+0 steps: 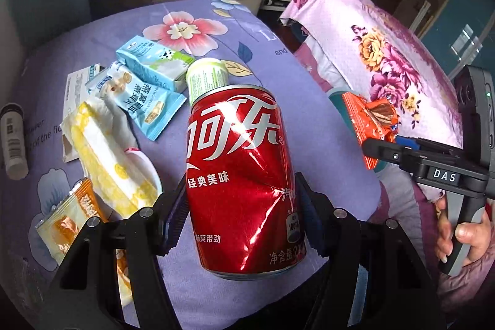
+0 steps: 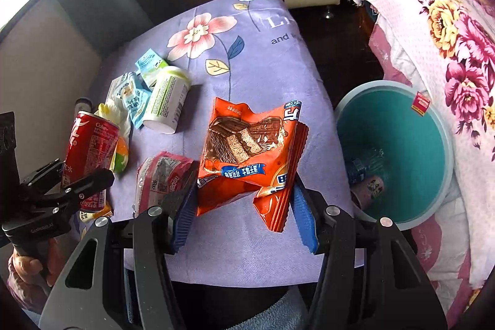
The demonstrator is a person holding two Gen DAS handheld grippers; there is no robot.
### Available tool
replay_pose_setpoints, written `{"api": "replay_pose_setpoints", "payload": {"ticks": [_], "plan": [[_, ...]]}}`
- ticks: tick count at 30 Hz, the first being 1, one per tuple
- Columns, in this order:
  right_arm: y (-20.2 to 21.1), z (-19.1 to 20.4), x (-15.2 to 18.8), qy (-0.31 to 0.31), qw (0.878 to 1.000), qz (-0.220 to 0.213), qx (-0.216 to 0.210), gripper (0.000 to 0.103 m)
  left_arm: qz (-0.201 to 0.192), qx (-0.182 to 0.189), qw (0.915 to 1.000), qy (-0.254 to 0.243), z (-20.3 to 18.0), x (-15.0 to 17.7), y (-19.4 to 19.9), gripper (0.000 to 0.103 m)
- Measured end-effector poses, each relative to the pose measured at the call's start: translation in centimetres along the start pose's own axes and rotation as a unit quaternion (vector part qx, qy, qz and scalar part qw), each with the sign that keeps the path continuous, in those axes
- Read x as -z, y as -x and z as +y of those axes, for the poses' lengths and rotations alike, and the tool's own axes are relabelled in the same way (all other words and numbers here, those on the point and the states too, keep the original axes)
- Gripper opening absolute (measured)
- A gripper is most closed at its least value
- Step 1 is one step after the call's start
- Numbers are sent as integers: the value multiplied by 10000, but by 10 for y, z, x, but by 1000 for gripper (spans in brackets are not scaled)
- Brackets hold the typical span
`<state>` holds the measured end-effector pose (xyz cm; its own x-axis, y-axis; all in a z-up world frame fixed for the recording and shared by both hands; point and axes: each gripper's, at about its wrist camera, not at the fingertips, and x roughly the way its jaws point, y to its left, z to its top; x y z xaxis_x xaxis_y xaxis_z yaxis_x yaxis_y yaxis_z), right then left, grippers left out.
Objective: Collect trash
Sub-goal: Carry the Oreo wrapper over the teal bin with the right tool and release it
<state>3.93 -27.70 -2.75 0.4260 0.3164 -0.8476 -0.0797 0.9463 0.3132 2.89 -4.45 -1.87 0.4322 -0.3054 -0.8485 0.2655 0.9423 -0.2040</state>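
Hiding table litter, left hand-held gripper (image 1: 239,214) clamps dented can (image 1: 244,181); right hand-held gripper (image 2: 244,206) pinches orange wrapper (image 2: 250,156).

Left gripper (image 1: 239,212) and right gripper (image 2: 244,217) both clamped, each loaded.

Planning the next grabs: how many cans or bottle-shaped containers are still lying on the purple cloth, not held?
2: a white-green bottle on its side mid-cloth, and a white tube at the far left edge. Wrappers may hide more.

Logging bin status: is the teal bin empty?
Not empty. The teal bin holds a clear bottle and a cup at its bottom.
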Motion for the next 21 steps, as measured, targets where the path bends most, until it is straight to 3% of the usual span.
{"api": "replay_pose_setpoints", "payload": {"ticks": [4, 10, 21], "plan": [[4, -26, 2, -195, 9997, -58, 130, 54, 136, 145, 9998, -68, -18, -10, -19, 65], [18, -81, 2, -679, 9964, -264, 424, 54, 218, 285, 9974, -626, -71, -28, -43, 65], [35, -170, 10, -1350, 9862, -443, 845, 54, 512, 534, 9873, -1408, -169, -62, -100, 65]]}}
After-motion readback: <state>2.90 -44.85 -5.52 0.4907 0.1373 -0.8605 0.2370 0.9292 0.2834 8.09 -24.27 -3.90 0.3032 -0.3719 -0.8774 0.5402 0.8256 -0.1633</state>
